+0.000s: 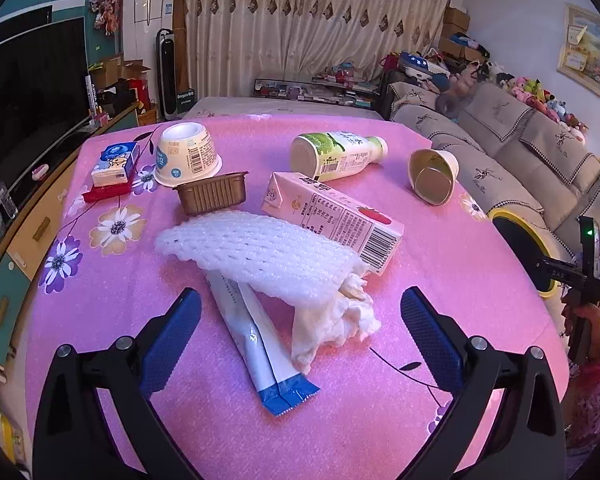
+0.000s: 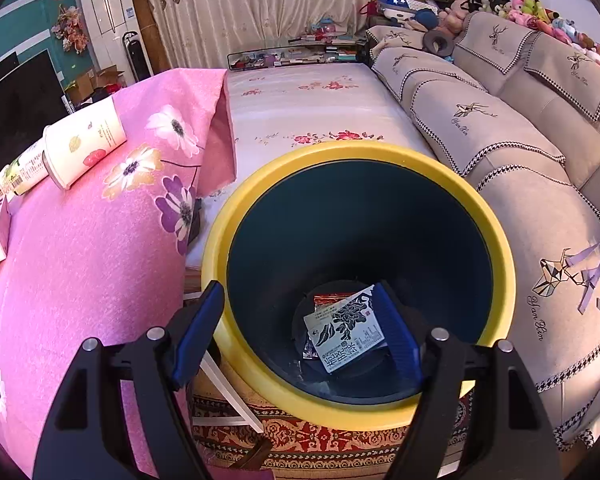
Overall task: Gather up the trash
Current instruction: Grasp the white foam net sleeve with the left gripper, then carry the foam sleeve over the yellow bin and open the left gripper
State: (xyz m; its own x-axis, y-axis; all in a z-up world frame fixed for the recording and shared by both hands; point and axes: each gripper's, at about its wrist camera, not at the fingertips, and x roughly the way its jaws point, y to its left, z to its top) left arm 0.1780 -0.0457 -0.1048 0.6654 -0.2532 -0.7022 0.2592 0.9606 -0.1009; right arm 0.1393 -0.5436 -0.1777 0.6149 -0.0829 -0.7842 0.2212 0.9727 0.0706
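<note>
My left gripper [image 1: 300, 316] hangs open over the pink table cloth [image 1: 440, 248], its jaws on either side of a blue-and-white wrapper [image 1: 260, 344] and a crumpled tissue [image 1: 332, 328], touching neither. A white foam net [image 1: 264, 256] lies across both. Beyond it lie a pink carton [image 1: 332, 216], a brown tray [image 1: 212, 192], a green bottle [image 1: 340, 154], a yoghurt tub [image 1: 188, 154] and a paper cup [image 1: 434, 176]. My right gripper [image 2: 300, 320] is open and empty above the yellow-rimmed bin [image 2: 260, 184], which holds a printed packet [image 2: 346, 328] and other wrappers.
A tissue pack [image 1: 114, 164] on a red item sits at the table's far left. The bin stands on a patterned rug [image 2: 300, 436] between the table and a grey sofa [image 2: 520, 152]. A person's hand [image 1: 584, 320] holds the right gripper's handle at the table's right edge.
</note>
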